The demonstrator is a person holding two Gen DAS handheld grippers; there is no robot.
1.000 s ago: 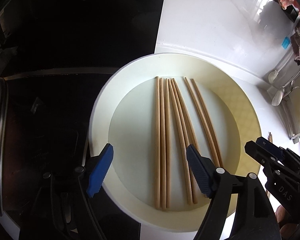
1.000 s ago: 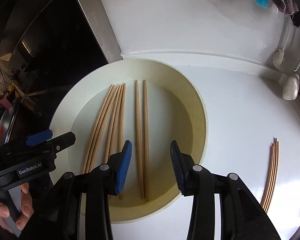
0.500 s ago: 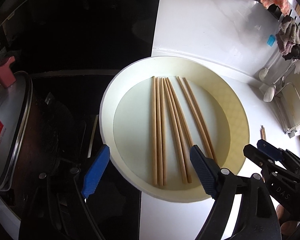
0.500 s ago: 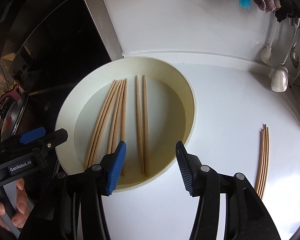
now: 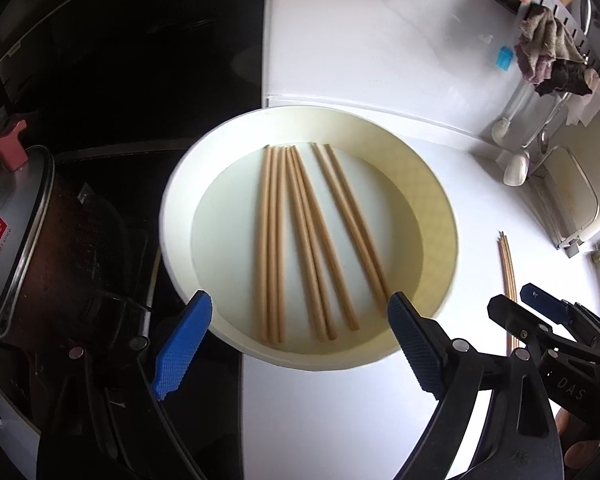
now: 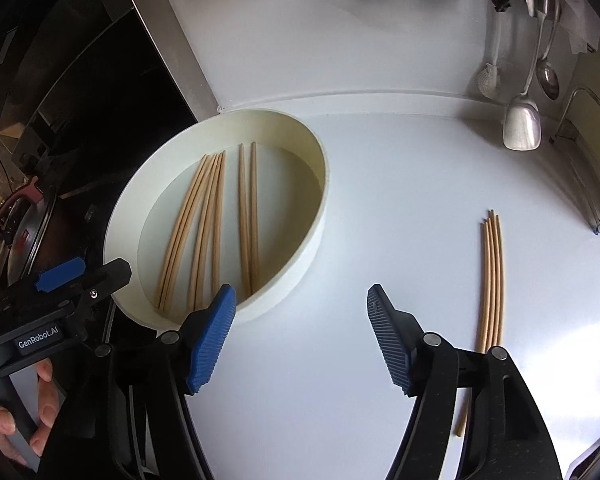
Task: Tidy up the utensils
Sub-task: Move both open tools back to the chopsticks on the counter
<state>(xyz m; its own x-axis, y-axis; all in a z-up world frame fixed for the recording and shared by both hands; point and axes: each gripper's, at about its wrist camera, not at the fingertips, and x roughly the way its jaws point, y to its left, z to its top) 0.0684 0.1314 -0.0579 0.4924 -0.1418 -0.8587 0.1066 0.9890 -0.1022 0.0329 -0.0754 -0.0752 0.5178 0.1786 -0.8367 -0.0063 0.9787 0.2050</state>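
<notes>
Several wooden chopsticks [image 5: 300,240] lie lengthwise in a round cream basin [image 5: 440,208] on the white counter; they also show in the right wrist view [image 6: 216,224], inside the basin [image 6: 316,216]. A second bundle of chopsticks [image 6: 491,280] lies on the counter to the right, also seen in the left wrist view [image 5: 509,264]. My left gripper [image 5: 300,340] is open and empty above the basin's near rim. My right gripper [image 6: 302,340] is open and empty above the counter, between the basin and the loose bundle.
A dark stovetop [image 5: 120,80] with a lidded pot [image 5: 16,240] is at the left. A metal spatula [image 6: 522,120], a spoon [image 6: 548,76] and cloths [image 5: 548,52] hang at the back right. A sink rim [image 6: 588,168] is at far right.
Both grippers have pulled back and up from the basin. The right gripper has shifted right over the counter and opened wider. The chopsticks have not moved.
</notes>
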